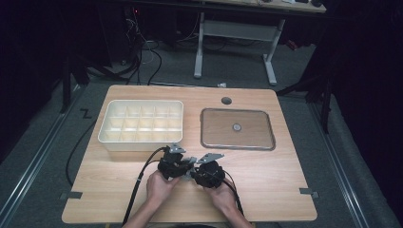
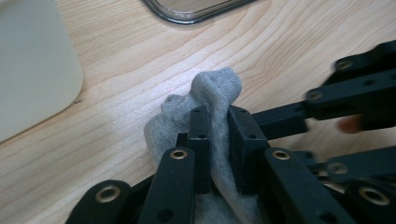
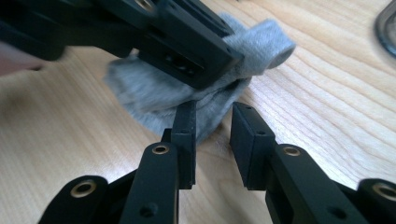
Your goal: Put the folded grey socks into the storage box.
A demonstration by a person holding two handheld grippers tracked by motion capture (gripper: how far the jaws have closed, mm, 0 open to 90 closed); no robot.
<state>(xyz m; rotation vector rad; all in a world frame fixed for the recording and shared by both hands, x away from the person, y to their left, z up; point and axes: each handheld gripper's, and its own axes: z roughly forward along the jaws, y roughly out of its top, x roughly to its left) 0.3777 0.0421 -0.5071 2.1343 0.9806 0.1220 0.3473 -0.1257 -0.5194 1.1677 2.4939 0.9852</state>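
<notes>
Setting: a wooden table [image 1: 266, 180] seen from above, with the person's two hands coming in from the near edge and meeting just in front of the middle.

Grey cloth [image 2: 205, 112]: a small bunched piece of knitted grey fabric, lying on the bare wood near the front of the table, between the two grippers; one rolled end sticks up and away from the jaws.

Left gripper [image 2: 217, 140]: its jaws stand close together with a fold of the grey cloth pinched between them; the pads press on the fabric from both sides. In the high view it sits just left of the other gripper [image 1: 177, 164].

Right gripper [image 3: 212, 140]: its jaws stand a little apart, with bare wood in the gap; the left jaw's tip touches the lower edge of the cloth, and nothing is clamped. It points at the cloth from the side opposite the left gripper, which crosses the top of the right gripper view.

Divided box [image 1: 141, 124]: a cream tray of small compartments, on the far left of the table, well apart from the cloth.

Clear tray [image 1: 237, 129]: a shallow transparent tray with a small round thing at its middle, on the far right side, beside the divided box.
</notes>
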